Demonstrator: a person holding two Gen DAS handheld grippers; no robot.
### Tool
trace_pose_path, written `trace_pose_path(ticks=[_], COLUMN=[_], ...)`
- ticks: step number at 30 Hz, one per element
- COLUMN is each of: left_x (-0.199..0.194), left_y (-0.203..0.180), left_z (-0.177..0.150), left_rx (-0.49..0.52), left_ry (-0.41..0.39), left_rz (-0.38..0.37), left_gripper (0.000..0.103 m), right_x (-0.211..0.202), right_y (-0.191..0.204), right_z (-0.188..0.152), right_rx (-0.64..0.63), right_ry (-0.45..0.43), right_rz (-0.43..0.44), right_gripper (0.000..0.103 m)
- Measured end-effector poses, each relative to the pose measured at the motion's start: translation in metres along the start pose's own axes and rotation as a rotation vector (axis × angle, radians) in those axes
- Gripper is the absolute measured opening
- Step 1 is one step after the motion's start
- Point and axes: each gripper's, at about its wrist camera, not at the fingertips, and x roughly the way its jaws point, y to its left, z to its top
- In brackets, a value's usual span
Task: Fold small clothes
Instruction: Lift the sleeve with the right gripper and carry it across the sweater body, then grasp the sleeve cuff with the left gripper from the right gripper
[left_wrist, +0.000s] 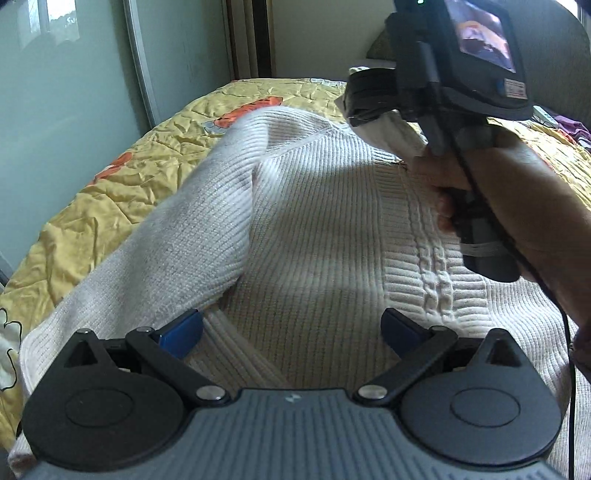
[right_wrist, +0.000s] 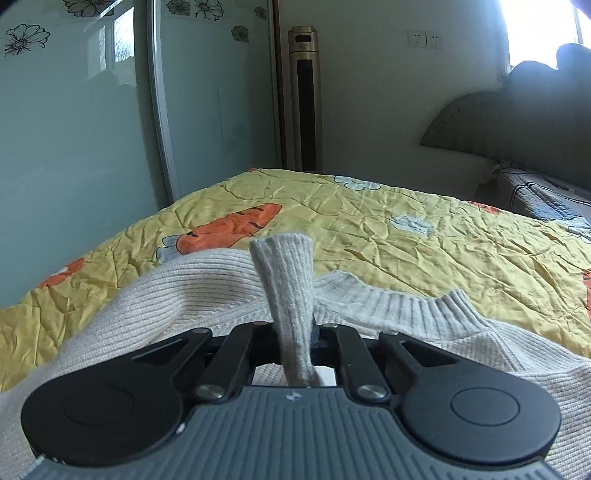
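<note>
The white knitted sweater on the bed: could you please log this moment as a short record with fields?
garment: white ribbed sweater, spread on the yellow carrot-print quilt
sleeve: cuff lifted off the sweater body
right gripper: shut on the cuff, a hand holding its handle
left gripper: open above the sweater, nothing between its fingers
background: tower fan by the wall

Cream ribbed knit sweater (left_wrist: 317, 229) spread flat on the bed, one sleeve (right_wrist: 291, 295) lifted and folded across its body
</note>
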Motion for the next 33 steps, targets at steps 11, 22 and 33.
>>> trace_pose_path(ticks=[11,22,33], left_x=[-0.021,-0.029,-0.049], left_y=[0.012,0.027,0.142], left_z=[0.002,-0.012,-0.053], left_rx=[-0.032,-0.129,-0.289], left_ry=[-0.047,-0.019,-0.032], left_rz=[0.027,0.056,0.474], left_gripper=[0.103,0.103,0.103], right_x=[0.005,-0.002,-0.09], right_y=[-0.024,0.002,0.066], right_z=[-0.011,-0.023,-0.024], right_rx=[0.304,0.191,-0.215], right_ry=[0.169,0.273,0.023], right_rz=[0.366,0.41,0.367], right_gripper=[0.068,0.086,0.081])
